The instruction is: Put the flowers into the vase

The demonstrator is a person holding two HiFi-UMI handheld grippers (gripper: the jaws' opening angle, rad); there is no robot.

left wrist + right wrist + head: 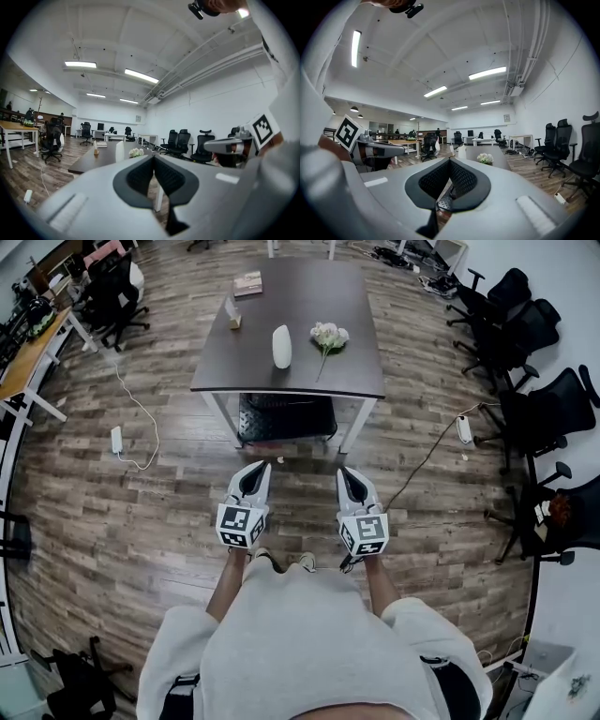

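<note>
Nearest the head camera is the person's pale grey top (309, 643). Just ahead of it, the left gripper (254, 472) and right gripper (350, 476) are held side by side over the wood-plank floor (141, 512), each with its jaws pressed together on nothing.

The bunch of white flowers on a green stem (328, 336) lies flat on the dark rectangular counter (300, 376), well apart from both grippers, with the blooms at the far end. Just left of it, not touching, the white oval vase (281, 346) stands upright. Its mouth is too small to read, though it looks empty.

I judge this to be the approach step, with nothing picked up yet. The next move calls for closing on the counter, opening one gripper and taking the stem.
</note>
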